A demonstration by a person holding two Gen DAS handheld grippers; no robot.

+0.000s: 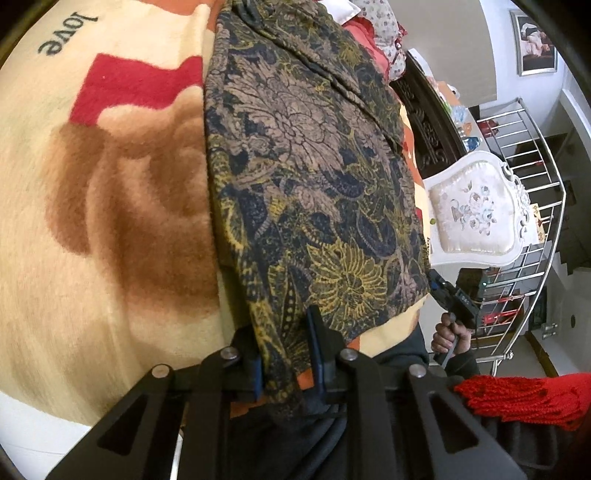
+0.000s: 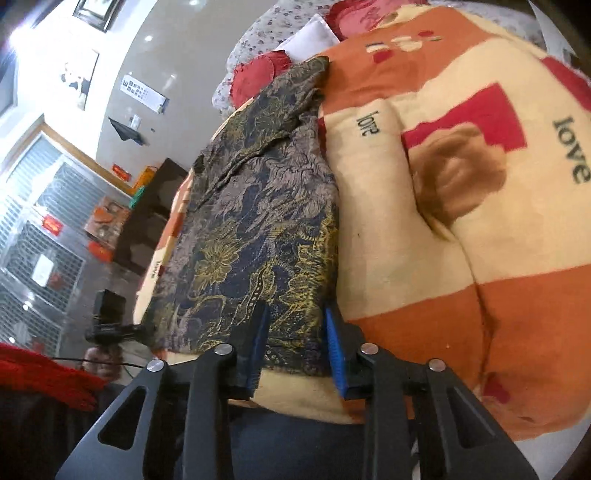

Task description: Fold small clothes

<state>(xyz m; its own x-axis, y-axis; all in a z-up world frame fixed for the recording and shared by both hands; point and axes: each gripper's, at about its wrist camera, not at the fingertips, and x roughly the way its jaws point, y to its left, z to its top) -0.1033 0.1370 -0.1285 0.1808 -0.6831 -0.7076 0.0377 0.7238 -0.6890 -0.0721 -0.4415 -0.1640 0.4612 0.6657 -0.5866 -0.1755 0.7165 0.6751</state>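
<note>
A dark floral garment (image 1: 314, 173) with yellow and grey patterns lies folded lengthwise on a cream, red and orange blanket (image 1: 110, 192). It also shows in the right wrist view (image 2: 266, 221). My left gripper (image 1: 286, 350) is at the garment's near corner, its blue-padded jaws closed onto the fabric, which bunches between them. My right gripper (image 2: 295, 339) is at the other near corner, its jaws a hand's width apart with the hem lying between them. The right gripper also shows from the left wrist view (image 1: 452, 299), held in a hand.
The blanket (image 2: 461, 221) with "love" lettering covers a bed. A white upholstered chair (image 1: 476, 210) and a metal railing (image 1: 532, 229) stand beside the bed. Red knit fabric (image 1: 524, 398) hangs near my body. Pillows (image 2: 258, 33) lie at the bed's far end.
</note>
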